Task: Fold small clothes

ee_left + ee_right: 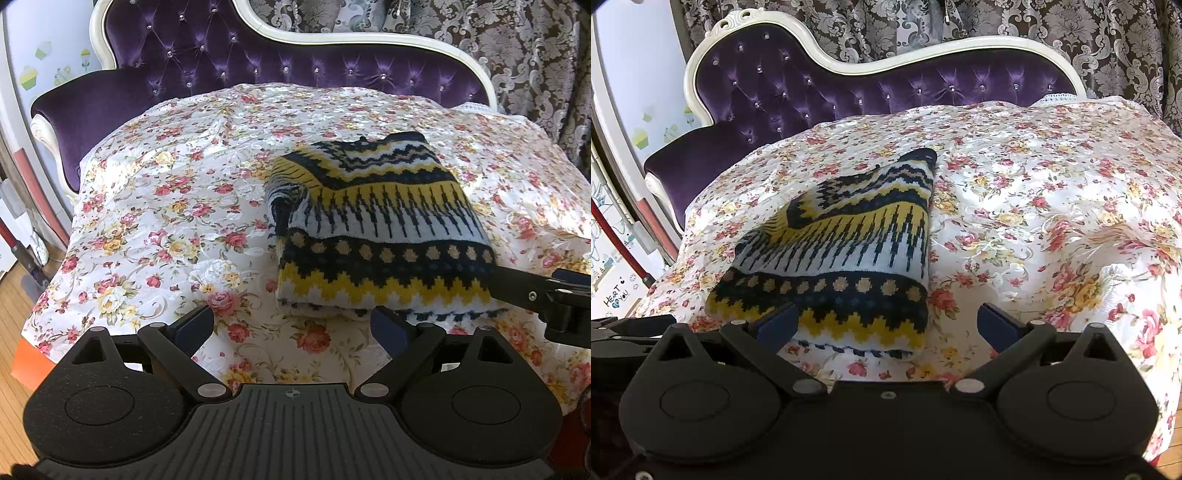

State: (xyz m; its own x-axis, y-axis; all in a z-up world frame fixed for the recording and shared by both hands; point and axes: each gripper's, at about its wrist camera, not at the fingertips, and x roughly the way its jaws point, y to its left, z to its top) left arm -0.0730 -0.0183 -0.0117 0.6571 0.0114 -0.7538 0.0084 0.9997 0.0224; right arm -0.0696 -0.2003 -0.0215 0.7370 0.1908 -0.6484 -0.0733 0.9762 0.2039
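Note:
A small knit sweater (376, 225) with navy, yellow and white zigzag bands lies folded into a compact bundle on the floral cloth (166, 221). My left gripper (291, 325) is open and empty, just in front of the sweater's near hem, its right finger close to the hem. In the right wrist view the sweater (849, 251) lies left of centre. My right gripper (886, 325) is open and empty, its left finger over the sweater's near edge. The right gripper also shows at the right edge of the left wrist view (546, 295).
The floral cloth (1052, 221) covers a raised surface in front of a purple tufted sofa (221, 55) with a white frame. Patterned curtains (1071, 26) hang behind. Wooden floor (14, 325) lies at the left, beyond the cloth's edge.

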